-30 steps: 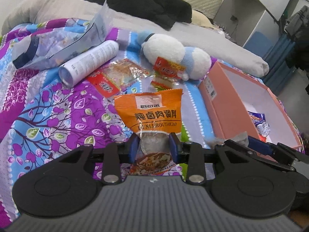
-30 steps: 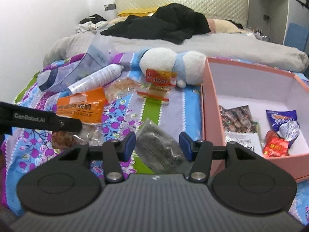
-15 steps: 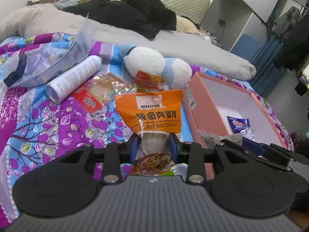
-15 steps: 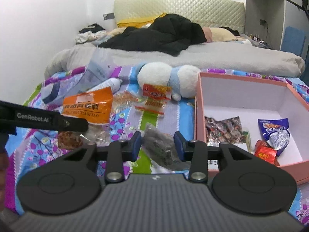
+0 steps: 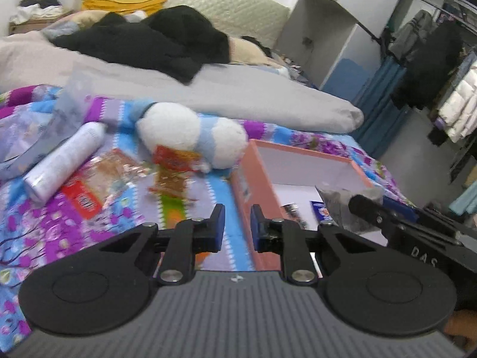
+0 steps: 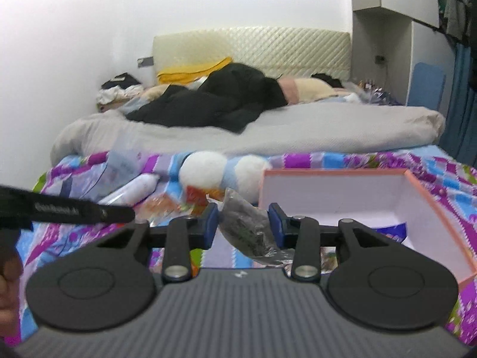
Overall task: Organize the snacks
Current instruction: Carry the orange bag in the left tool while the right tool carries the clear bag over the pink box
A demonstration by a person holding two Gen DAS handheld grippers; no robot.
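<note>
Nearest in the left wrist view, the left gripper (image 5: 236, 222) has a narrow gap between its blue pads and nothing in it; the jaws are closing. To its right, the right gripper (image 5: 387, 217) reaches in over the near part of the pink box (image 5: 243, 185).

In the right wrist view, the right gripper (image 6: 243, 223) stands partly open with a clear packet of dark snack (image 6: 247, 226) between its pads, seemingly gripped and lifted just left of the pink box (image 6: 429, 191). The box sits on the right of the patterned quilt (image 5: 41, 223), with a few wrapped snacks (image 5: 320, 210) on its white floor.

Farther left lie loose snack packets (image 5: 89, 191), a white bottle (image 5: 65, 161) and, beyond them, a white and blue plush toy (image 5: 190, 131) with a red packet (image 5: 174, 158) against it. At the far end, black clothing (image 5: 155, 44) is heaped on the grey duvet (image 5: 238, 89).
</note>
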